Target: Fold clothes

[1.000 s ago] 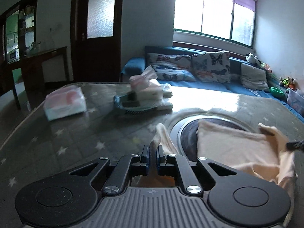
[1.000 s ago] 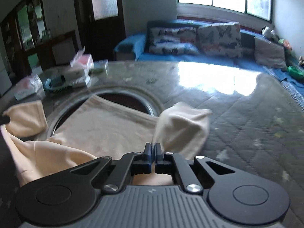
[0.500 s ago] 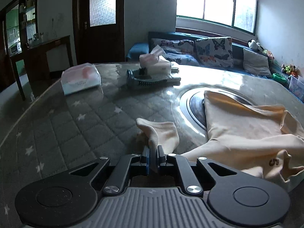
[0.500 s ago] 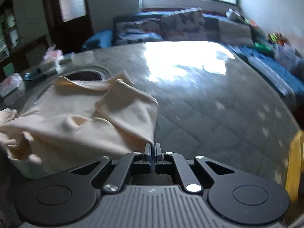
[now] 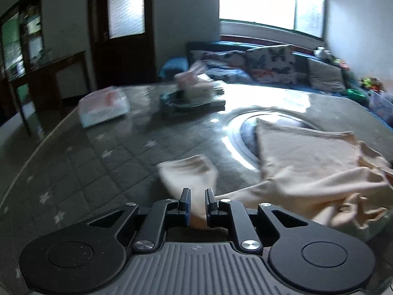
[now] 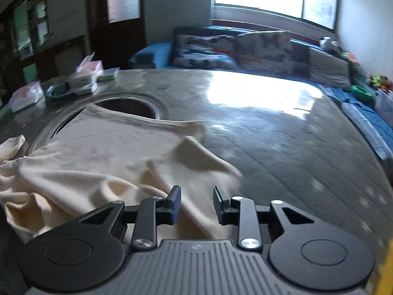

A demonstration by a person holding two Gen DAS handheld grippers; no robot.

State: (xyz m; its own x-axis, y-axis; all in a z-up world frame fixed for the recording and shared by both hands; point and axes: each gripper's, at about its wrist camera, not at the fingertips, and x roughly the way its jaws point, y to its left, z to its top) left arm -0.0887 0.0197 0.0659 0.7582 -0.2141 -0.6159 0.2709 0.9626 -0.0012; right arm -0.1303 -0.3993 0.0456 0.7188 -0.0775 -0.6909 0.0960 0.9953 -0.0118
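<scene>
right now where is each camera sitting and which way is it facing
Left wrist: on the left gripper, looking along its fingers over the table toward door and window; jaws opening, a sleeve of the cream shirt between them.
Right wrist: on the right gripper, facing the sofa and window; jaws opening over the shirt's other sleeve.
Shared: the shirt, table, round inset, tissue packs, sofa.

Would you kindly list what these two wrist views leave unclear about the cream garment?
- Left wrist view: the cream cotton garment runs off the right edge; motion blur smears its folds.
- Left wrist view: the sleeve end disappears behind the left tongs.
- Right wrist view: the near hem is hidden by the right tongs.
</scene>
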